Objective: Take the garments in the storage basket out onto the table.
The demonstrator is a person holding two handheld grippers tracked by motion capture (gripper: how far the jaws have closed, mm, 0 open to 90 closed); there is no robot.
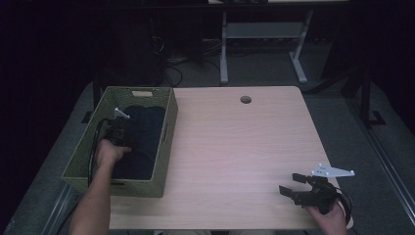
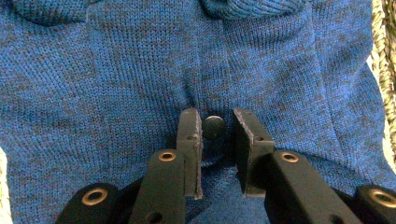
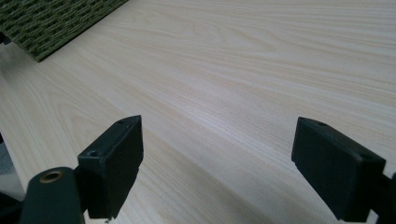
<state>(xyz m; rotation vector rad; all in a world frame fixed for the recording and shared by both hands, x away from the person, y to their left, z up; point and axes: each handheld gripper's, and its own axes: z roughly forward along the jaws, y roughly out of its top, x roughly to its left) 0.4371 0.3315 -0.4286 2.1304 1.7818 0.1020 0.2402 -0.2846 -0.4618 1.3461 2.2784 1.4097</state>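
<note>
While the left gripper [image 2: 218, 126] sits low centre in its own view, its jaws nearly together and pinching a fold of the blue knitted garment [image 2: 116, 79] around a dark button [image 2: 214, 127], that garment lies inside the green woven basket [image 1: 164, 147] at the left of the high view. The right gripper [image 1: 292, 185], lower right there, rests on the wooden table [image 1: 235, 147] with jaws spread wide and nothing between them.

A dim lab or office: pale wood-grain counter [image 1: 235, 147] with cable hole [image 1: 245, 100], grey carpet [image 1: 386, 161], white-framed desk [image 1: 264, 29], tangled floor cables [image 1: 171, 63].
</note>
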